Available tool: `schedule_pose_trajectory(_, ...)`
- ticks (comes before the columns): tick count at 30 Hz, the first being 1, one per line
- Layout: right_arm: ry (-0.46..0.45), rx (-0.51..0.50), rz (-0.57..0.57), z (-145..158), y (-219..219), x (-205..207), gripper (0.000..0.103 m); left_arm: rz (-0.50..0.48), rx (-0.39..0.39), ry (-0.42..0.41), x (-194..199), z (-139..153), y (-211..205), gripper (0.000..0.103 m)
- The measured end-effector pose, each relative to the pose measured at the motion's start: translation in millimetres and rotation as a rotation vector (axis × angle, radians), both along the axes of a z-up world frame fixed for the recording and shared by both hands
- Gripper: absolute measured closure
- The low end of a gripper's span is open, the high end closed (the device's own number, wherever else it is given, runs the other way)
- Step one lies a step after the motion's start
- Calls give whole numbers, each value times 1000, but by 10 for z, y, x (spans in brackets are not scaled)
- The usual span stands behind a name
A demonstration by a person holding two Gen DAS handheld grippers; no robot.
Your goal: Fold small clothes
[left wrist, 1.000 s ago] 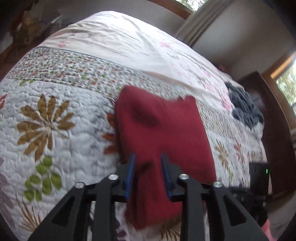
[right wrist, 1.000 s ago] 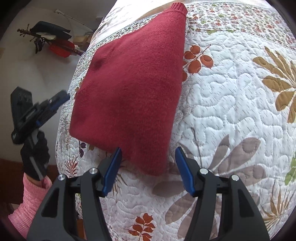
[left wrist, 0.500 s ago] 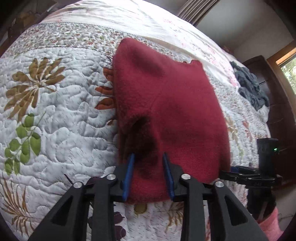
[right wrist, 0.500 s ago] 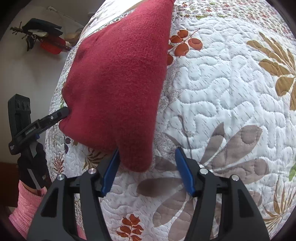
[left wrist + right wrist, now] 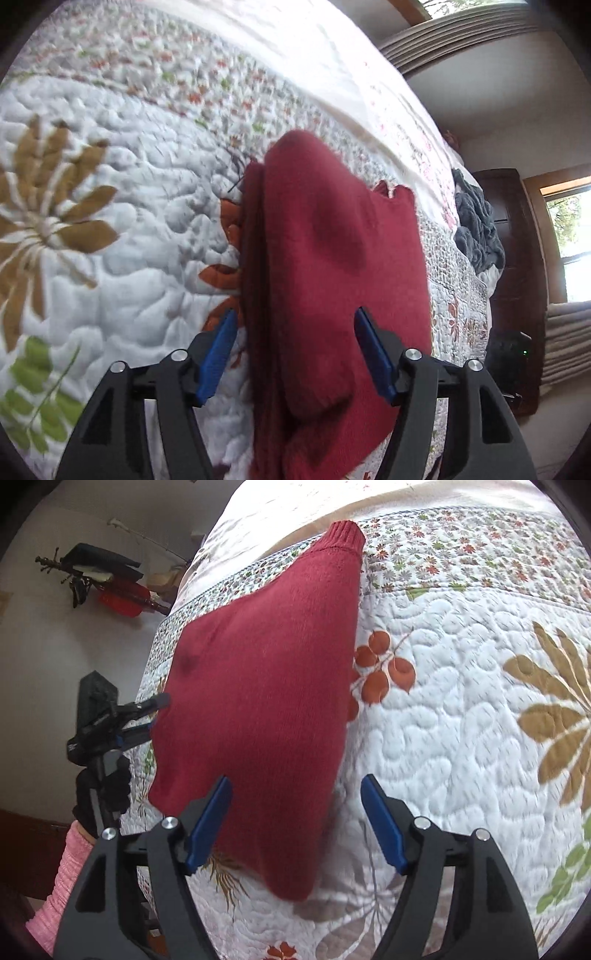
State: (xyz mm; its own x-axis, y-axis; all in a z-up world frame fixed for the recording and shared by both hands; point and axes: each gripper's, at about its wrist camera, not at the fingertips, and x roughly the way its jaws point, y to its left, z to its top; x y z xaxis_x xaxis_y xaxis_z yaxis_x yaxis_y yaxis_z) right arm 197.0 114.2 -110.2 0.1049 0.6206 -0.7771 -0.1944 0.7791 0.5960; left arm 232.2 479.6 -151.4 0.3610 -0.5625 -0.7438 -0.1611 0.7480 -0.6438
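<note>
The red sweater (image 5: pixel 266 701) lies folded on the flowery quilt (image 5: pixel 461 720) on the bed. Both the left gripper (image 5: pixel 295 332) and right gripper (image 5: pixel 295 797) have wide jaws, holding nothing.

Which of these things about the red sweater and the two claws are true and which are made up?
1. The red sweater lies on a quilt with leaves and flowers on it. True.
2. The right claw is squeezing the sweater tight. False: its blue fingers stand wide apart, with the near end of the sweater between them.
3. The left claw is open. True.
4. A grey bundle of cloth lies on the far side of the bed. True.
5. The sweater is blue. False: it is dark red.
6. The sleeve behind the left claw is green. False: it is pink.
</note>
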Motion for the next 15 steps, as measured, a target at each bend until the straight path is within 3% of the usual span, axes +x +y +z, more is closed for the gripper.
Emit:
schedule_pose_trajectory(4, 46, 47, -23, -184, 14, 227, 30, -16, -95, -12, 144, -204, -54, 39)
schedule_pose_trajectory(6, 68, 104, -34, -279, 18, 312, 24, -65, -115, -41, 203, -227, -175, 39)
schedule_pose_trajectory(8, 92, 160, -48, -384, 31, 404, 23, -137, -139, -58, 266, -269, -337, 38)
schedule_pose_trajectory(12, 129, 228, -70, -524, 129, 557, 20, -191, -187, -48, 357, -382, -471, 38)
schedule_pose_trajectory(13, 131, 229, -75, -520, 174, 584, 21, -195, -194, -49, 380, -362, -494, 42)
schedule_pose_trajectory(15, 129, 211, -69, -482, 255, 622, 42, -204, -198, -56, 365, -343, -551, 55)
